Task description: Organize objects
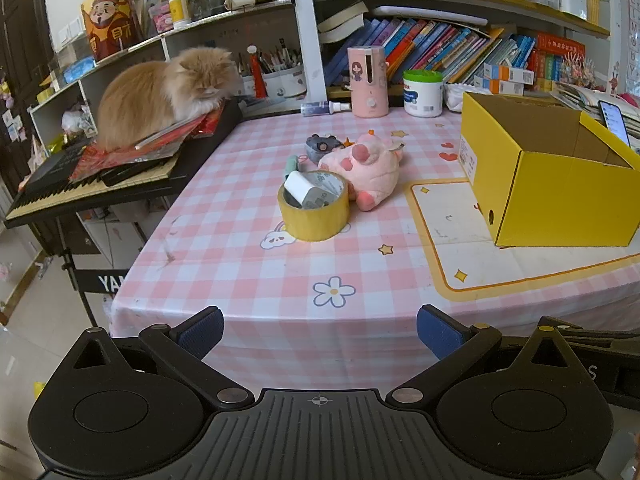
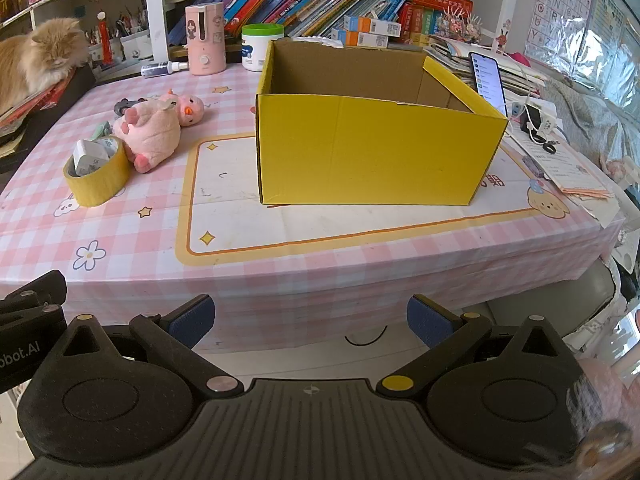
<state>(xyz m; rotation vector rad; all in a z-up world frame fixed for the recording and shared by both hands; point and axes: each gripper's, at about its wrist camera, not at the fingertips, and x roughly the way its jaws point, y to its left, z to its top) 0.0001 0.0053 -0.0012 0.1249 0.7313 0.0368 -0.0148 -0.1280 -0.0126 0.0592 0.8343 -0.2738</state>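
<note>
A yellow tape roll [image 1: 314, 216] [image 2: 98, 180] stands on the pink checked tablecloth with a white charger [image 1: 306, 191] [image 2: 90, 156] resting inside it. A pink plush toy [image 1: 366, 168] [image 2: 154, 128] lies right behind the roll. A small grey toy [image 1: 322, 145] [image 2: 126, 105] and a green item [image 1: 292, 164] sit beside it. An open yellow cardboard box [image 1: 548, 184] [image 2: 372, 148] stands on a white mat to the right, with nothing visible inside. My left gripper [image 1: 320, 332] and my right gripper [image 2: 311, 320] hang open in front of the table's near edge, both with nothing between the fingers.
An orange cat [image 1: 168, 92] [image 2: 38, 56] sits on red papers over a keyboard [image 1: 92, 184] at the table's left. A pink dispenser [image 1: 368, 80] [image 2: 205, 38], a white jar [image 1: 423, 92] [image 2: 260, 46] and a spray bottle [image 1: 324, 107] stand at the back. A phone [image 2: 488, 78] leans right of the box.
</note>
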